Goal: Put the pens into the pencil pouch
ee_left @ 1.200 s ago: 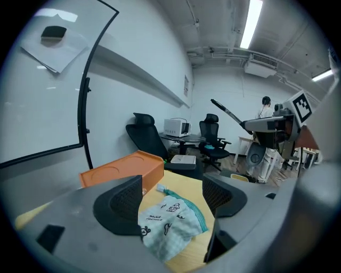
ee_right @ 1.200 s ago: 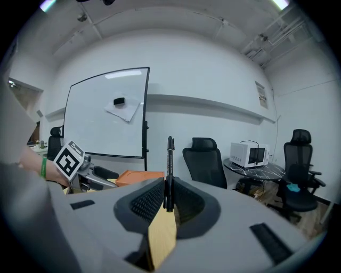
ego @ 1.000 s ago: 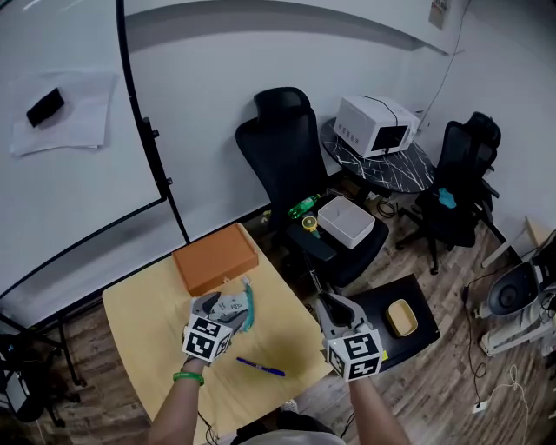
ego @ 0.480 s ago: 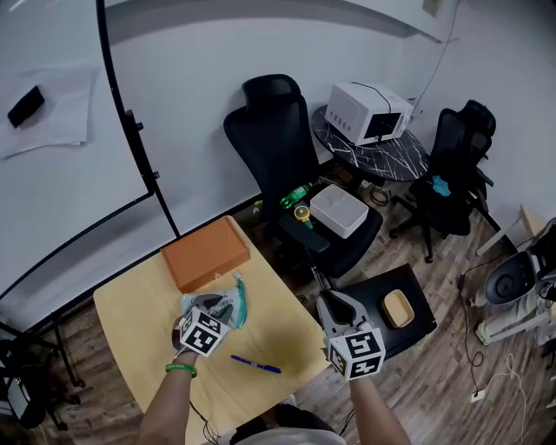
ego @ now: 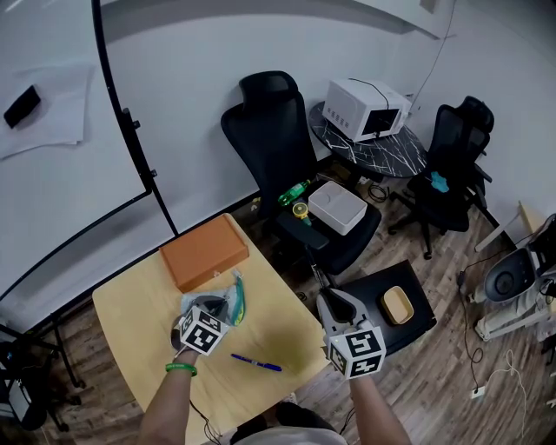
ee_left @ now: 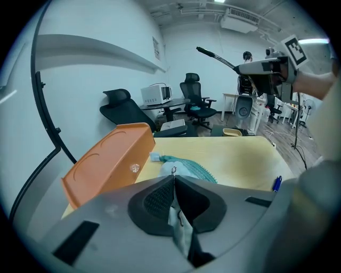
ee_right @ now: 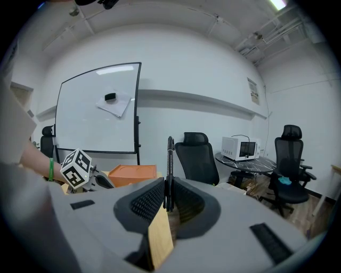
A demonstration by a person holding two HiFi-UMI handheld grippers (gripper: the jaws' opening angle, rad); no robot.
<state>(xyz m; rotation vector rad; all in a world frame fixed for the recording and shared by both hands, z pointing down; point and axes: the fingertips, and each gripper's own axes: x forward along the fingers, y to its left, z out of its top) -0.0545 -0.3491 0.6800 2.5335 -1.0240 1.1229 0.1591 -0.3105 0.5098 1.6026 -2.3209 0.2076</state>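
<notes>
Left gripper (ee_left: 173, 184) just closed on the pencil pouch (ee_left: 193, 168) edge, right gripper (ee_right: 168, 187) clamped on a black pen (ee_right: 170, 160) standing upright, blue pen (ego: 257, 362) lying on the table (ego: 287, 330)

Cool, even indoor light, rather dim in the head view. Both gripper views bulge fisheye-fashion with black corners; a ceiling lamp (ee_right: 277, 5) glares at one o'clock in the right. The left gripper (ee_left: 173, 178), close up, is soft and unfocused

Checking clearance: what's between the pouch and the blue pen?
Only bare table between the pouch and the blue pen, as the head view shows.
</notes>
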